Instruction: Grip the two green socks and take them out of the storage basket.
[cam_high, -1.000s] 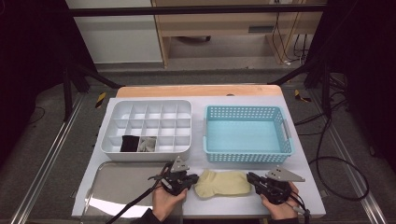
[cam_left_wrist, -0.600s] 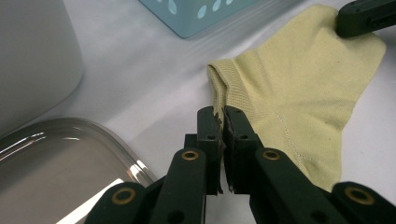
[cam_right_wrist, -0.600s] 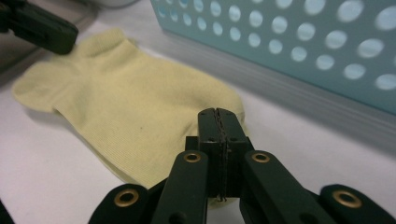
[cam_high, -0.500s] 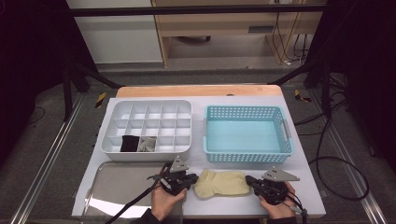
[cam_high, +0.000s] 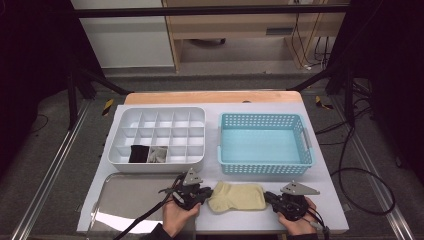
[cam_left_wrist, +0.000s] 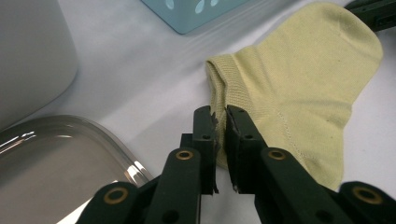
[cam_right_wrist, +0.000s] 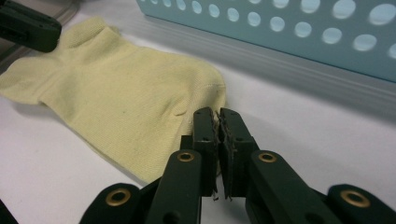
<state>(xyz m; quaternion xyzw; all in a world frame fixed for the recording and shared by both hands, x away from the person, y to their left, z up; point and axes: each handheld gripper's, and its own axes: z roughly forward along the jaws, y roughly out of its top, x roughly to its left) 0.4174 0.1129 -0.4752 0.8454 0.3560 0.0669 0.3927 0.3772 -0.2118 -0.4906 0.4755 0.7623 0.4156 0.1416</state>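
sock (cam_high: 237, 196) lies flat just in front of the basket (cam_high: 264, 168), long axis along its near wall, cuff toward the left gripper (cam_high: 201, 193). that gripper's jaws, just closing, pinch the cuff edge; right gripper (cam_high: 274, 198) is clamped on the toe.

Pale yellow ankle sock (cam_high: 237, 196), one only, lying flat on the white table (cam_high: 330, 200) just in front of the blue basket (cam_high: 264, 145), near its front wall but apart from it. It is stretched out sideways along that wall: ribbed cuff end away from the basket's right corner, toe end below that corner. The knit is fine and clean, with a few soft wrinkles mid-foot. The cuff opening (cam_left_wrist: 222, 79) is slightly gaping. The toe edge (cam_right_wrist: 212, 93) is rounded and lying flat.
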